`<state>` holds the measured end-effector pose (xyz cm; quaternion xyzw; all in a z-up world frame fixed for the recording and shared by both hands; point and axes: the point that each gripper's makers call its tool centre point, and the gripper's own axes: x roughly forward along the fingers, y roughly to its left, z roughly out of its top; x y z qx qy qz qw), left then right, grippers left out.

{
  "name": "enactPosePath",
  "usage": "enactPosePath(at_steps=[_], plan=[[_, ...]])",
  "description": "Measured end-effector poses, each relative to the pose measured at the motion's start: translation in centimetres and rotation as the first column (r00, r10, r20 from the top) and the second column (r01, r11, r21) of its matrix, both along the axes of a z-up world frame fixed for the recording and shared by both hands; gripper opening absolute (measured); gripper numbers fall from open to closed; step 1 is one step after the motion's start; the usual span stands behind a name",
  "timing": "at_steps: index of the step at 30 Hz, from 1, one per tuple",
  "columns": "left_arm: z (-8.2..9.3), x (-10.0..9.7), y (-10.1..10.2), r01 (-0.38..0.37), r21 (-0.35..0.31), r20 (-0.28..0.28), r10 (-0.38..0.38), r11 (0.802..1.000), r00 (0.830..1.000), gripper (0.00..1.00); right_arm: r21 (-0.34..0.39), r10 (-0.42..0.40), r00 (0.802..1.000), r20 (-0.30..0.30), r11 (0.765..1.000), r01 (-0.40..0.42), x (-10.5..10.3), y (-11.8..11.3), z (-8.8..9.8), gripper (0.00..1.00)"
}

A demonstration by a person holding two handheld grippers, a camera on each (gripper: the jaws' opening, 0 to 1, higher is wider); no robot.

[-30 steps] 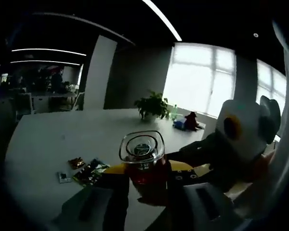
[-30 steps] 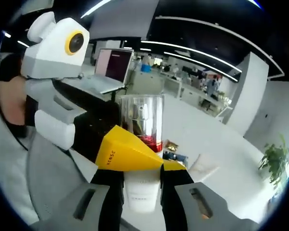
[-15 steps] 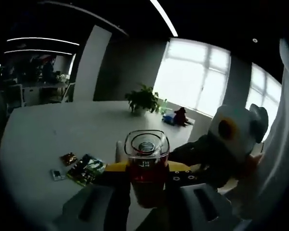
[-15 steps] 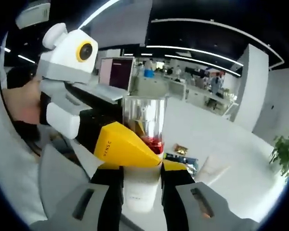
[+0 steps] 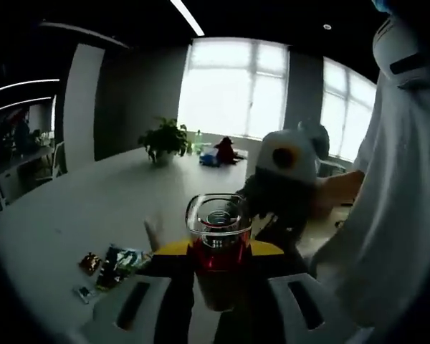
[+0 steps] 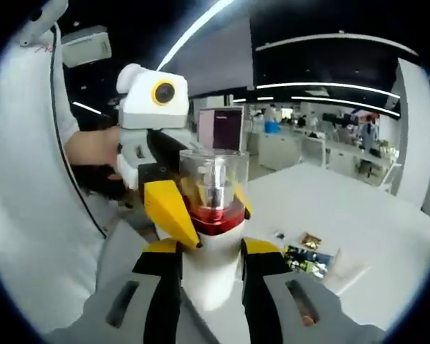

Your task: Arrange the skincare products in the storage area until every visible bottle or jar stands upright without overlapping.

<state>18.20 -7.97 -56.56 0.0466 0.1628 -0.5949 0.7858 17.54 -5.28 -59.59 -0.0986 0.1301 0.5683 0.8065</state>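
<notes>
Above the bench (image 5: 72, 215), one pump bottle (image 6: 211, 215) is clamped by left gripper (image 5: 218, 251) and right gripper (image 6: 209, 251) jaws; uneven release could topple it toward sachets (image 5: 115, 261) at 9 o'clock.

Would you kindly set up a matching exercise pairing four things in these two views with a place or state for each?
Things:
1. white bottle with clear cap and red collar
2. green potted plant
3. small colourful packets
4. open laptop

Places or states:
A. lying flat on the white table
B. gripped by both grippers
C. far end, by the windows
D. behind the bottle, screen lit

Pairs: 1-B, 2-C, 3-A, 4-D
</notes>
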Motion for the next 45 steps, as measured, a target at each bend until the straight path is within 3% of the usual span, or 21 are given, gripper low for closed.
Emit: enactPosePath(at_steps=[3, 8, 14, 20, 33, 43, 44, 45], plan=[[0.2, -0.6, -0.1, 0.059, 0.028, 0.036, -0.06, 0.998, 0.998, 0.22, 0.013, 0.087, 0.996, 0.003, 0.996, -0.087, -0.5, -0.3, 0.2, 0.3], [0.2, -0.8, -0.1, 0.099, 0.052, 0.05, -0.102, 0.994, 0.994, 0.22, 0.045, 0.158, 0.987, -0.027, 0.987, -0.157, -0.8, -0.1, 0.1, 0.29], [0.4, -0.8, -0.7, 0.124, 0.045, 0.056, -0.126, 0.991, 0.99, 0.22, 0.06, 0.193, 0.979, -0.062, 0.98, -0.19, -1.0, 0.1, -1.0, 0.29], [0.1, -0.9, -1.6, 0.14, 0.053, 0.056, -0.142, 0.989, 0.988, 0.22, 0.062, 0.172, 0.985, -0.03, 0.983, -0.17, -0.9, -0.6, -1.2, 0.28], [-3.2, -0.4, -5.5, 0.209, 0.125, 0.044, -0.215, 0.97, 0.976, 0.23, -0.031, 0.087, 0.994, -0.064, 0.996, -0.089, 0.4, -4.7, -4.6, 0.27], [-4.0, -1.3, -4.4, 0.215, 0.154, 0.005, -0.218, 0.964, 0.976, 0.23, -0.072, 0.052, 0.994, -0.098, 0.996, -0.059, 2.0, -6.6, -7.3, 0.27], [-5.9, 0.8, -6.8, 0.213, 0.161, -0.005, -0.215, 0.964, 0.977, 0.23, -0.079, 0.05, 0.994, -0.101, 0.995, -0.059, 2.0, -6.8, -7.6, 0.27], [-6.4, 1.2, -7.3, 0.213, 0.163, -0.007, -0.215, 0.963, 0.977, 0.23, -0.088, 0.047, 0.994, -0.104, 0.995, -0.056, 2.2, -7.0, -8.1, 0.27]])
